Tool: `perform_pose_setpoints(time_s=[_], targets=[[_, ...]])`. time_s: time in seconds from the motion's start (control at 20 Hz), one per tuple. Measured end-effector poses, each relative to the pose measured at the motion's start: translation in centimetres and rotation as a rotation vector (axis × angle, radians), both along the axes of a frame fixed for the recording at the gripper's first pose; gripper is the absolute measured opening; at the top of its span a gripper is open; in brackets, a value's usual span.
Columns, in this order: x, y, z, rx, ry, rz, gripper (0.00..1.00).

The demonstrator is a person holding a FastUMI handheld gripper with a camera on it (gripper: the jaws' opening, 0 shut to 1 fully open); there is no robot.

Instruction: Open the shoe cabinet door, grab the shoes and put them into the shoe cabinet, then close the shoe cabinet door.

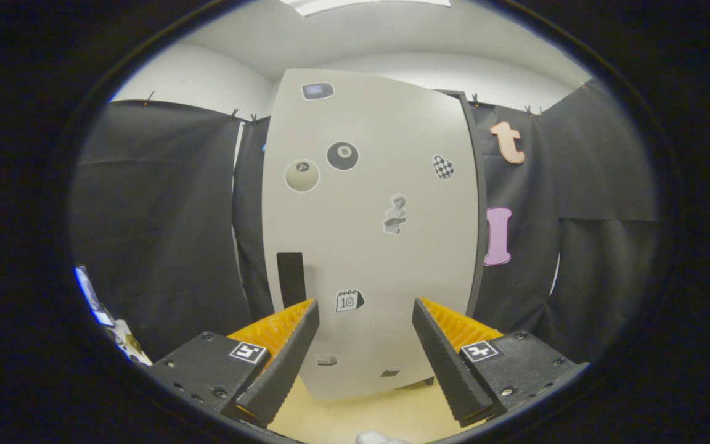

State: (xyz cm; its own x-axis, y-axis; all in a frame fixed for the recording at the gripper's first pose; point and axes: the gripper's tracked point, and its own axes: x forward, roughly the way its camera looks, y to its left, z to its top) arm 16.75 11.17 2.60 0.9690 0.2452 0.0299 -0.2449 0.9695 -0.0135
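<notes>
Shoe cabinet door (pixel 370 234) stood shut beyond tool (pixel 364 336); tool fingers spread wide, holding nothing; scene fitted either door unopened or door reclosed.

Shoe cabinet door (pixel 370 234) beyond the spread, empty tongs (pixel 364 336) (stickers on it), handle (pixel 291 279) at its left

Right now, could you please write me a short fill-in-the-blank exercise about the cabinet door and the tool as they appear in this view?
1. The tall pale grey shoe cabinet door ahead of the tool is ____, not open.
2. The tool's fingers are spread ____ with nothing held between them.
3. The narrow black rectangular handle sits near the door's ____ edge.
4. The flat door is decorated with several ____, one an eight-ball.

Missing words: closed; open; left; stickers
</notes>
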Motion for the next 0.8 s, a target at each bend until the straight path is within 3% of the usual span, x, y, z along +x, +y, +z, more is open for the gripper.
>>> perform_pose_setpoints(time_s=[0.8], targets=[[-9.5, -5.7, -1.7, 0.026, 0.035, -0.099, 1.0]])
